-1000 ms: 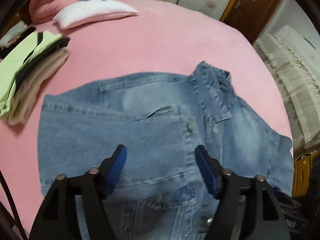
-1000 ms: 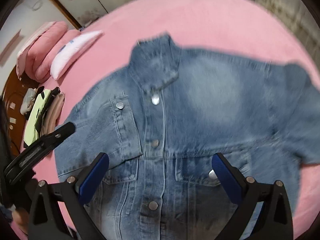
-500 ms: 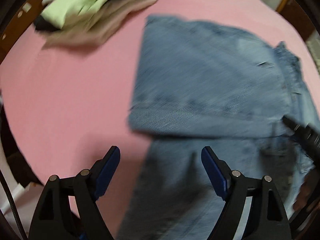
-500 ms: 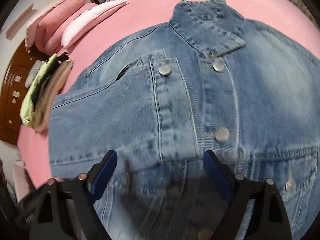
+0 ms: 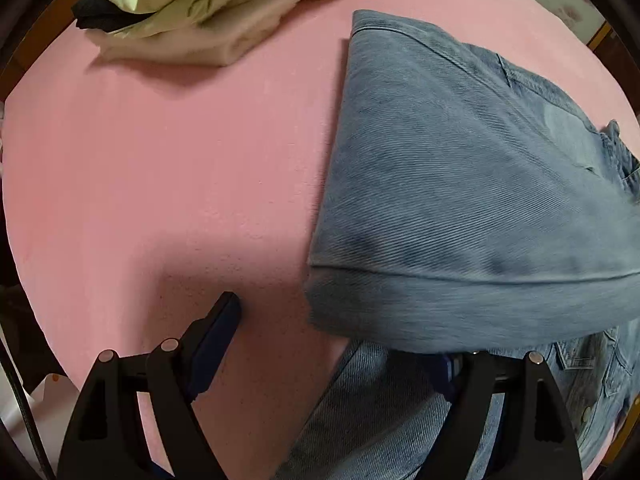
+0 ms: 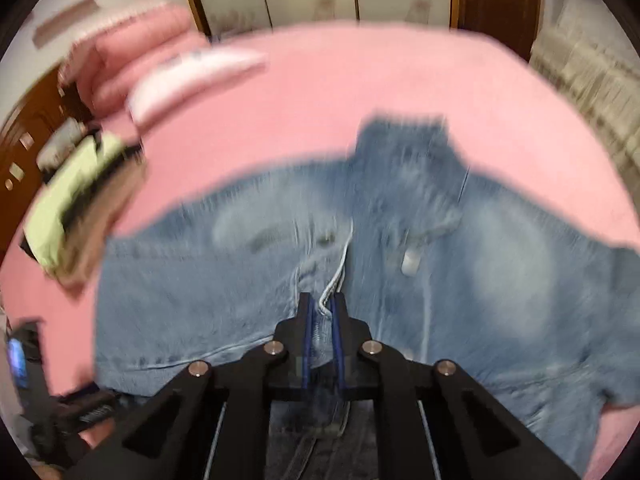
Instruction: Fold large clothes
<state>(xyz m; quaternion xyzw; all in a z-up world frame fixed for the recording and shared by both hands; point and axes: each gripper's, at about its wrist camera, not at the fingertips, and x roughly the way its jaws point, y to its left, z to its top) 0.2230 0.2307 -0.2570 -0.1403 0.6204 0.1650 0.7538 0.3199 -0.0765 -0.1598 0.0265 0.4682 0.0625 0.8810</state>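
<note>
A blue denim jacket [image 5: 460, 184] lies on the pink bed [image 5: 180, 160] with its left sleeve folded across the front. My left gripper [image 5: 340, 332] is open at the jacket's left edge; its left fingertip [image 5: 228, 308] rests on the sheet, and its right finger is hidden under the folded sleeve cuff. In the blurred right wrist view the jacket [image 6: 500, 260] fills the middle. My right gripper [image 6: 322, 308] is shut on a pinch of the jacket's front placket.
A stack of folded clothes [image 5: 208, 12], green, black and beige, lies at the bed's far left, also in the right wrist view [image 6: 80, 200]. Pink bedding and a white pillow [image 6: 188, 76] sit at the head. A wooden door and wardrobe stand behind.
My right gripper has closed on the jacket's front placket. My left gripper has moved down to the jacket's left edge, and its right finger now sits under the folded sleeve.
</note>
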